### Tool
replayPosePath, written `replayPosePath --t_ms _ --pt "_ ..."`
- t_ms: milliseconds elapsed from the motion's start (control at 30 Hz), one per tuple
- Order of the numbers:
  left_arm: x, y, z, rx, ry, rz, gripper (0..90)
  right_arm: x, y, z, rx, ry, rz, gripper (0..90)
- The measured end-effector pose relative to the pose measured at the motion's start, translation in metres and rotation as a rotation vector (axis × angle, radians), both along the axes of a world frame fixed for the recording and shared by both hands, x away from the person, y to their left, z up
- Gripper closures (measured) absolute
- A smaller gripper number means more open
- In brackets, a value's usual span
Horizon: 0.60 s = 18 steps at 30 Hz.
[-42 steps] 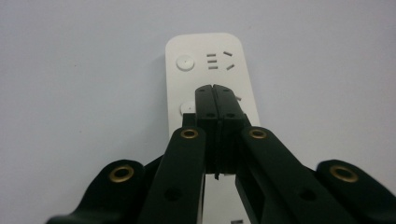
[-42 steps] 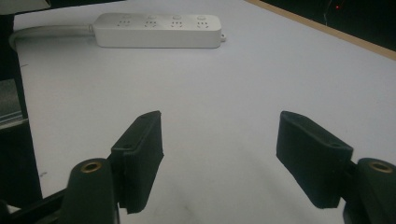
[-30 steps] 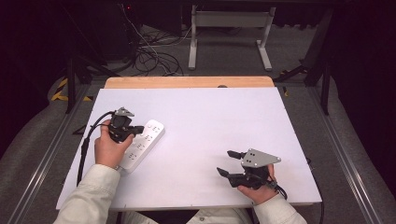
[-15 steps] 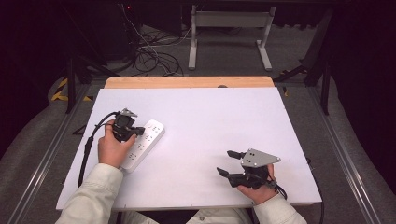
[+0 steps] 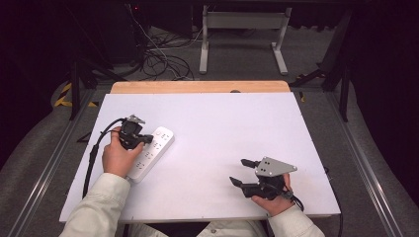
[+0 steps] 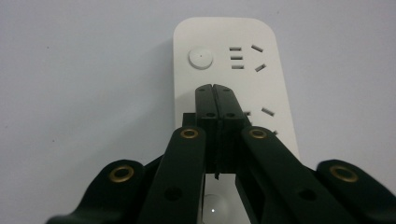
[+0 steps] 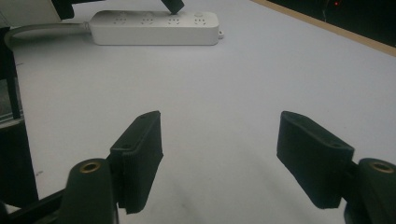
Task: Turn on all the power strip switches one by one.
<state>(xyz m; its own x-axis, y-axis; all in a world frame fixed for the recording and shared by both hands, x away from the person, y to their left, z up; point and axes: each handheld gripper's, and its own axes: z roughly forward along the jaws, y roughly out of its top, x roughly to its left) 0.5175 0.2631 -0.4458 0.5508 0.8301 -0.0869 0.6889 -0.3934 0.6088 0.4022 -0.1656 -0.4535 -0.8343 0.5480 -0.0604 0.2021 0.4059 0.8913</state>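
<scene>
A white power strip (image 5: 152,151) lies on the left side of the white table (image 5: 232,128), slanted toward the back right. My left gripper (image 5: 147,140) is shut with nothing between its jaws and hangs over the strip. In the left gripper view the joined tips (image 6: 215,88) sit just below the strip's (image 6: 224,35) round button (image 6: 200,59); I cannot tell whether they touch. My right gripper (image 5: 240,172) rests open near the front right, pointing left. Between its wide-apart jaws (image 7: 219,123) there is only bare table. Farther off lies the strip (image 7: 154,28), with the left gripper's tip (image 7: 173,5) on or just above it.
A wooden strip (image 5: 197,87) runs along the table's far edge. Beyond it on the floor are tangled cables (image 5: 158,59) and a metal stand (image 5: 242,39). The strip's grey cord (image 7: 42,29) leads off to the left in the right gripper view.
The left gripper has shifted only very slightly over the power strip. The right gripper has kept still.
</scene>
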Motion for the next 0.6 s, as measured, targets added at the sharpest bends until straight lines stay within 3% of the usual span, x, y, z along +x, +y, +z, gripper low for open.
replayPosePath --t_ms 267,600 --pt "0.0003 0.0001 -0.0006 -0.014 0.018 0.002 90.0 -0.0005 -0.0005 0.0003 -0.002 -0.007 -0.002 31.8" --pt "-0.0023 -0.0045 -0.0009 0.031 -0.009 0.011 90.0 -0.0008 -0.0002 0.0003 -0.002 -0.007 -0.001 31.8"
